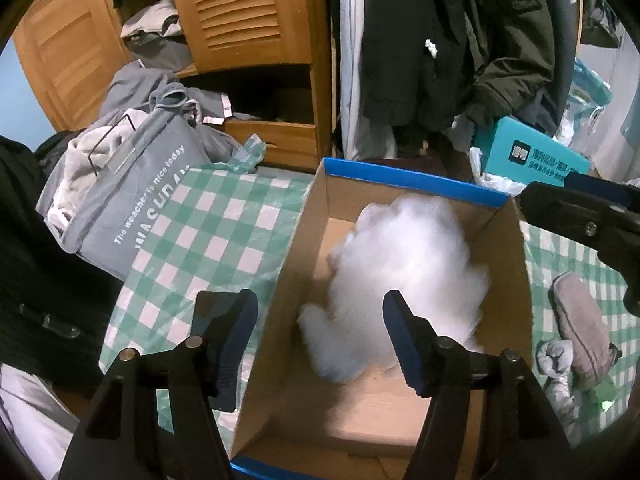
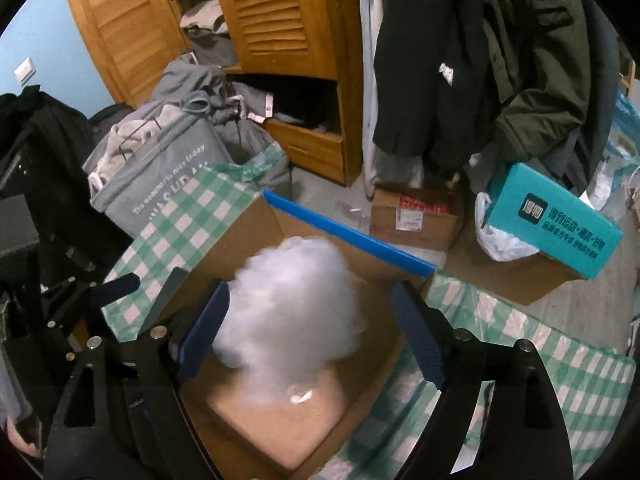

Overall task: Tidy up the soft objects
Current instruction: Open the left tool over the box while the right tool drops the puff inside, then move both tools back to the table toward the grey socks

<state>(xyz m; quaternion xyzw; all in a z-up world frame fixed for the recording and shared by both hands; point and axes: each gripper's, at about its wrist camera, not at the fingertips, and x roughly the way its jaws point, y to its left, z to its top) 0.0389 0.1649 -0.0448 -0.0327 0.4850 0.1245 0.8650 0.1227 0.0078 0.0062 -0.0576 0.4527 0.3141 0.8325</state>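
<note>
Checked cloth (image 1: pixel 224 232) carries an open box (image 1: pixel 508 280), wardrobe (image 2: pixel 280 20) far behind. White stuffing (image 1: pixel 404 280) lies blurred inside the box. Both grippers, left (image 1: pixel 320 344) and right (image 2: pixel 316 332), gape wide, gripping nothing.

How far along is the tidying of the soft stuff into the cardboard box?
Done, it seems: the white stuffing is over or in the cardboard box, blurred. In hand: nothing; the left gripper and right gripper stand open around it. Left: the grey plush item lies on the checked cloth beside the box.
</note>
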